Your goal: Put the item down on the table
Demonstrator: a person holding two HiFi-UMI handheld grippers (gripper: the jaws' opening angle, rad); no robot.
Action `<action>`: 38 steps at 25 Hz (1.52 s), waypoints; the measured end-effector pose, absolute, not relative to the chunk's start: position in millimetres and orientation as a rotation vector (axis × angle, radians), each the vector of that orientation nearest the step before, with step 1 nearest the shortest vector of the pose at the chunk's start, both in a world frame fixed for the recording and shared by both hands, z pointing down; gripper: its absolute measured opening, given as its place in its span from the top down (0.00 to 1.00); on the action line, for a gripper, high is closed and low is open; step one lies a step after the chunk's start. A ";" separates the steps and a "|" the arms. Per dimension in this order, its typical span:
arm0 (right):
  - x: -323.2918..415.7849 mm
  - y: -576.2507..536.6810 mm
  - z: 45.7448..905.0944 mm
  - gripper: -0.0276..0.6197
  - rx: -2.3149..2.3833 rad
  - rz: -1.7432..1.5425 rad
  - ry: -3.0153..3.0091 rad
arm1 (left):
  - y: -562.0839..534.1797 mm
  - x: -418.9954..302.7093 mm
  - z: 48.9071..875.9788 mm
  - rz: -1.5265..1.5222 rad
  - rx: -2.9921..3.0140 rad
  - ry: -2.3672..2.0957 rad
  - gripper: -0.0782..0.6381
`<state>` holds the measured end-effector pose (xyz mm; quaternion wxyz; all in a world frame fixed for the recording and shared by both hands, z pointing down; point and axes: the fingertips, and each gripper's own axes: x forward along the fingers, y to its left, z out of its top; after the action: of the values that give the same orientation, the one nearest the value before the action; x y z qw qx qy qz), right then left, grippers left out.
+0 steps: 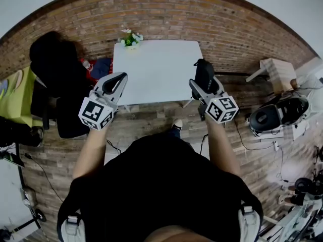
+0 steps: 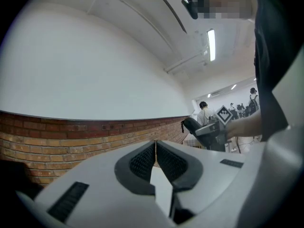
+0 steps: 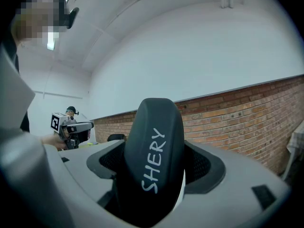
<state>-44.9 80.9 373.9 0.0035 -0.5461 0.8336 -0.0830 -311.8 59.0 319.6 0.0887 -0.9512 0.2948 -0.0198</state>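
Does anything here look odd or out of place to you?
Nothing looks spilled or broken. Only oddity: the right gripper holds a black item marked SHERY in the air, not yet on the white table.

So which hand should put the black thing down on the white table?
Right: the right tool is shut on the black item, by the white table. The left tool is shut and empty.

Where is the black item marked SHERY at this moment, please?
The black item is gripped in the right tongs, at the head view's right, held up beside the white table at its right edge.
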 end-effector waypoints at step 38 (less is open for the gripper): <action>2.4 33.9 405.7 0.37 -1.764 -0.353 2.618 | 18.0 -270.8 361.0 -0.285 -2.800 0.863 0.87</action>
<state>2.4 33.9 405.7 -0.0172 -0.5552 0.8241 -0.1112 -270.8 18.0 361.0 0.0989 -0.9464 0.2919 -0.0964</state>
